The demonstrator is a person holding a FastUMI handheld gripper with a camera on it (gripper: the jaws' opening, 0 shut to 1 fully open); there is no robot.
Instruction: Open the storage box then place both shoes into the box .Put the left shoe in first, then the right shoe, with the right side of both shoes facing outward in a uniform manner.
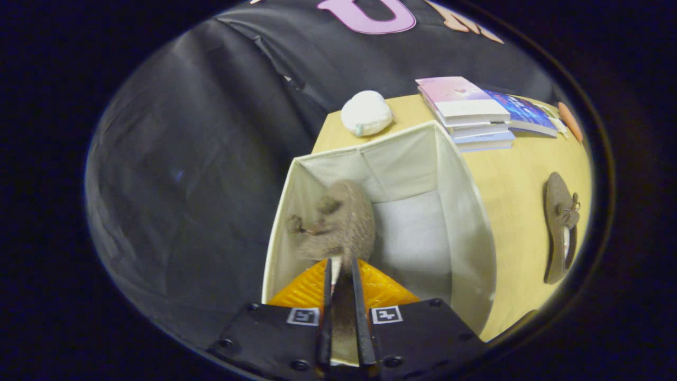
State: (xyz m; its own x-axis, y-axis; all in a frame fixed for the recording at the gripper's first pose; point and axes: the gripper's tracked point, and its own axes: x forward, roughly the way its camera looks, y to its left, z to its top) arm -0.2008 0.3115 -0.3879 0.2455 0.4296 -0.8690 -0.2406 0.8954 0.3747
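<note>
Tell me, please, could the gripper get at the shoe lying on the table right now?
Probably not yet: the gripper is shut on the other shoe inside the box. The table shoe itself lies uncovered.

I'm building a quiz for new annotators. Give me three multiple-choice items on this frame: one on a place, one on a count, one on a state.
1. Where is the second shoe?
A. on the table beside the box
B. on the books
C. inside the box

2. How many shoes are in view?
A. one
B. two
C. three

3. What is the gripper doing?
A. open, holding nothing
B. shut on the box wall
C. shut on the held shoe

Answers:
1 A, it lies on the table, outside the storage box.
2 B, one held, one on the table.
3 C, both fingers pinch the shoe over the open box.
</note>
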